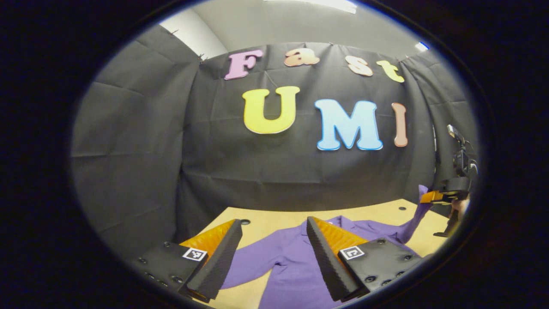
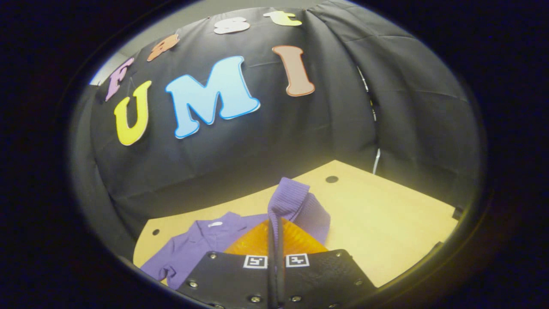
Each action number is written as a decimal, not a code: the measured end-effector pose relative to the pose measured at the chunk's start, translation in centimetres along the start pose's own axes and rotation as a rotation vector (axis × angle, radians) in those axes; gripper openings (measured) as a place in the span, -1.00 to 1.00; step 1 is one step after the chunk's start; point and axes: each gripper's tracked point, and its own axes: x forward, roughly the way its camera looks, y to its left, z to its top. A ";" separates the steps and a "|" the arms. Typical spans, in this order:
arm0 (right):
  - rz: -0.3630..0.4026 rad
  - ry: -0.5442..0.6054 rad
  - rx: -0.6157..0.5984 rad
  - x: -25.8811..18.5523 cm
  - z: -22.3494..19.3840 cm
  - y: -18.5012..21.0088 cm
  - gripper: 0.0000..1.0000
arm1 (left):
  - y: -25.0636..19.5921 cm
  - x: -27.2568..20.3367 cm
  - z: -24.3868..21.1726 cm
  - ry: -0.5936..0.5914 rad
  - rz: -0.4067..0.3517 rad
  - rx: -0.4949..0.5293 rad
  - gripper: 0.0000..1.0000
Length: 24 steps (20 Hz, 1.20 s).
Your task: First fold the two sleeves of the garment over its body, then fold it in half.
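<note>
A purple long-sleeved garment (image 1: 296,257) lies on the light wooden table (image 1: 266,221), collar toward the back wall. My left gripper (image 1: 272,253) hovers open above its left shoulder and sleeve, nothing between the fingers. At the far right of the left gripper view my right gripper (image 1: 429,197) holds one sleeve (image 1: 414,219) lifted off the table. In the right gripper view my right gripper (image 2: 276,223) is shut on the ribbed sleeve cuff (image 2: 289,201), which stands up between the fingers. The garment's collar and body (image 2: 201,240) lie to the left below it.
The table (image 2: 386,219) has small round holes (image 2: 331,179) near its far edge, and bare wood stretches to the right of the sleeve. Black cloth walls close the booth behind and at both sides. A cable hangs by the right wall (image 2: 376,159).
</note>
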 end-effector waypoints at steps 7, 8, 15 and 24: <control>0.305 0.070 0.140 2.3 -3.2 10.3 -0.99 | 7.2 -2.0 -2.9 0.052 0.157 -0.016 0.94; 0.336 0.082 0.152 2.5 -3.7 11.2 -0.98 | 7.9 -2.2 -3.3 0.061 0.179 -0.018 0.95; 0.458 0.205 0.207 5.1 -8.8 16.3 -0.97 | 11.3 -2.8 -7.4 0.128 0.300 -0.026 0.89; 0.469 0.326 0.255 8.3 -13.9 19.2 -0.97 | 13.8 -2.9 -10.8 0.176 0.418 -0.012 0.90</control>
